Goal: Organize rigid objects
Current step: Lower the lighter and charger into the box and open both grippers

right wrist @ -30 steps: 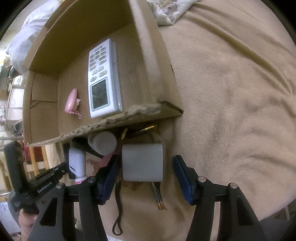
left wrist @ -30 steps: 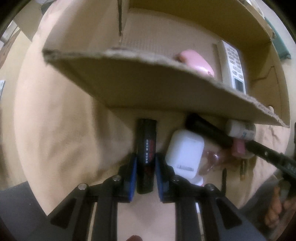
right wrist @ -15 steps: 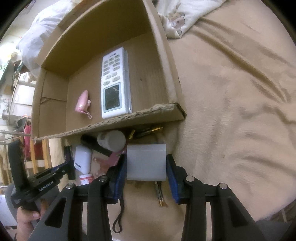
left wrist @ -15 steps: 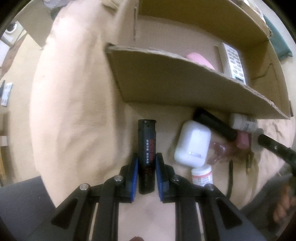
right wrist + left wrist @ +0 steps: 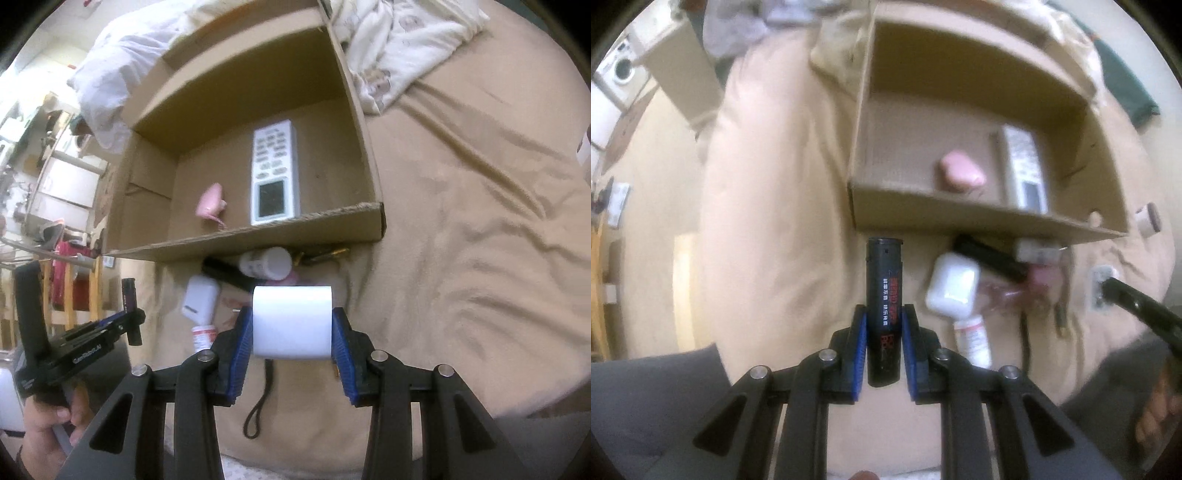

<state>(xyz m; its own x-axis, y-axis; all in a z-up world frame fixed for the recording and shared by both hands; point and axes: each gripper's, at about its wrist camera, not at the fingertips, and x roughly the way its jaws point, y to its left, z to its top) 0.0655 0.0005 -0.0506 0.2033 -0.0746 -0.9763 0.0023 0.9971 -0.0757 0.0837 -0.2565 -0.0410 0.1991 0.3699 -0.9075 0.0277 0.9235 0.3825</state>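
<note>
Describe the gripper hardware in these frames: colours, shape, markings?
Both the left gripper and right gripper are matte black linkage arms with silver pivot pins and blue ribbed pads on the jaws. In the right wrist view, the left unit shows a black pistol-style handle with small white lettering, too small to read.

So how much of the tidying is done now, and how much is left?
Done: a white remote and a small pink thing lie in the cardboard box. In hand: the left gripper holds a black tube, the right gripper a white block. Left on the blanket: a white case, two small bottles, a black stick and some gold-tipped pieces.
</note>
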